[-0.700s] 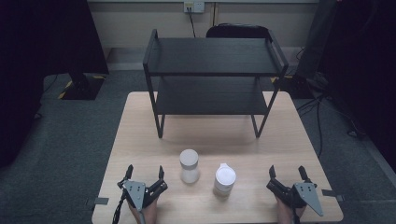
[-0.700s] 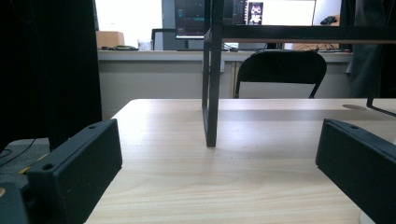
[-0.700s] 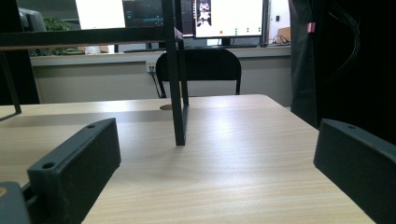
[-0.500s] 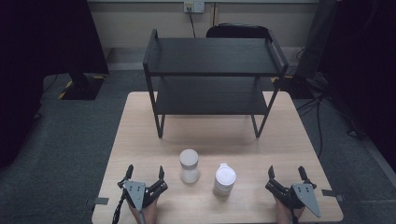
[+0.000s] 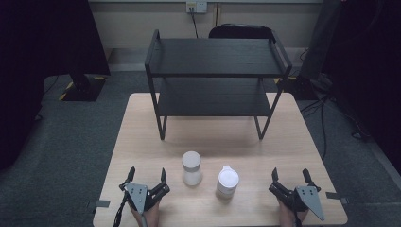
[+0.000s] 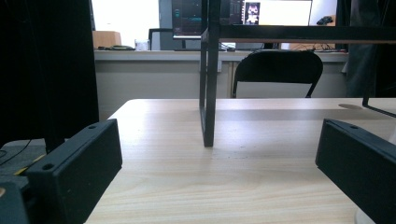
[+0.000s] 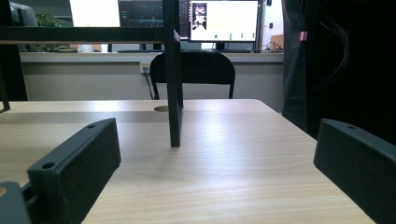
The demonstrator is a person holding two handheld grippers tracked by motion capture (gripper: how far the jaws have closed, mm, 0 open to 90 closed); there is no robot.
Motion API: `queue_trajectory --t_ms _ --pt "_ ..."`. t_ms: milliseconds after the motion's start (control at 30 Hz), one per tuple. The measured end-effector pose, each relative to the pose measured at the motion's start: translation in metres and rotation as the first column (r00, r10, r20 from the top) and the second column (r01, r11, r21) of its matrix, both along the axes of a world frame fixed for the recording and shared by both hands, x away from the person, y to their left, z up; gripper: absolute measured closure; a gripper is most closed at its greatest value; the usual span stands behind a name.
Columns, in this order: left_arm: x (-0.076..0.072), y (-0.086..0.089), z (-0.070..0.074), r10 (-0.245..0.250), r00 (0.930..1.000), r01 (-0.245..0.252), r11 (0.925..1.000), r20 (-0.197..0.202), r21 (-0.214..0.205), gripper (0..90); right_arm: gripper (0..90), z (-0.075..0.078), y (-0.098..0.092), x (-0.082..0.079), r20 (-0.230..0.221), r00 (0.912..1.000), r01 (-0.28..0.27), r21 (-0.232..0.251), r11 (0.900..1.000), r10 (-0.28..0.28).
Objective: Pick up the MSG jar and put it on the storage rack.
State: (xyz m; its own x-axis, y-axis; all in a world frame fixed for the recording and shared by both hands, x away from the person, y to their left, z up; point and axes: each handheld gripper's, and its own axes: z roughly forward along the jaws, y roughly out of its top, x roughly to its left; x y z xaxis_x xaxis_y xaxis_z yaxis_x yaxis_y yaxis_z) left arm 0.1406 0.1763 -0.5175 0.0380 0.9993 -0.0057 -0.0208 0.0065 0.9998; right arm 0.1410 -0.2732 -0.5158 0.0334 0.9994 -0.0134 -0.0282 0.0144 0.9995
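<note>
Resting near the front edge of the wooden surface (image 5: 142,123), both tongs sit spread wide and grasp nothing.

Left tongs (image 5: 147,173) lie just left of a white cylindrical container (image 5: 191,168); right tongs (image 5: 290,175) lie well to the right of a white lidded cup (image 5: 228,181). Both containers stand upright, close together, between the tongs. Behind them stands a black two-tier shelf rack (image 5: 215,56).
</note>
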Motion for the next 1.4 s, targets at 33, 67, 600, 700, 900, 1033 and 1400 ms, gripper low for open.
queue_trajectory --t_ms 33,67,600,700,900,1033,1400 --pt "0.000 -0.001 0.000 0.004 1.0000 -0.004 1.0000 0.000 0.000 0.0 0.0 0.000 0.000 0.000 0.000 1.0000 0.000 0.000 1.0000 0.000" --pt "0.000 -0.001 0.000 0.004 1.0000 -0.004 1.0000 0.000 0.000 0.0 0.0 0.000 0.000 0.000 0.000 1.0000 0.000 0.000 1.0000 0.000" --pt "0.000 -0.002 0.000 0.012 0.9999 -0.012 0.9999 -0.001 0.001 0.0 0.0 0.000 -0.001 0.000 0.000 1.0000 -0.005 0.000 1.0000 0.005" --pt "0.000 -0.002 0.000 0.012 0.9999 -0.012 0.9999 -0.001 0.002 0.0 0.0 0.000 -0.001 0.000 0.000 1.0000 -0.005 0.001 1.0000 0.005" --pt "0.000 -0.001 0.000 0.009 1.0000 -0.009 1.0000 0.003 0.000 0.0 0.0 0.000 -0.001 0.000 0.000 1.0000 -0.005 0.001 1.0000 0.005" --pt "0.000 -0.001 0.000 0.007 1.0000 -0.007 1.0000 0.000 0.001 0.0 0.0 0.000 -0.001 0.000 0.000 1.0000 -0.005 0.001 1.0000 0.005" --pt "0.000 0.020 0.010 -0.129 0.9914 0.129 0.9909 0.025 -0.037 0.0 0.0 0.000 -0.001 0.000 0.000 1.0000 -0.005 0.001 1.0000 0.005"
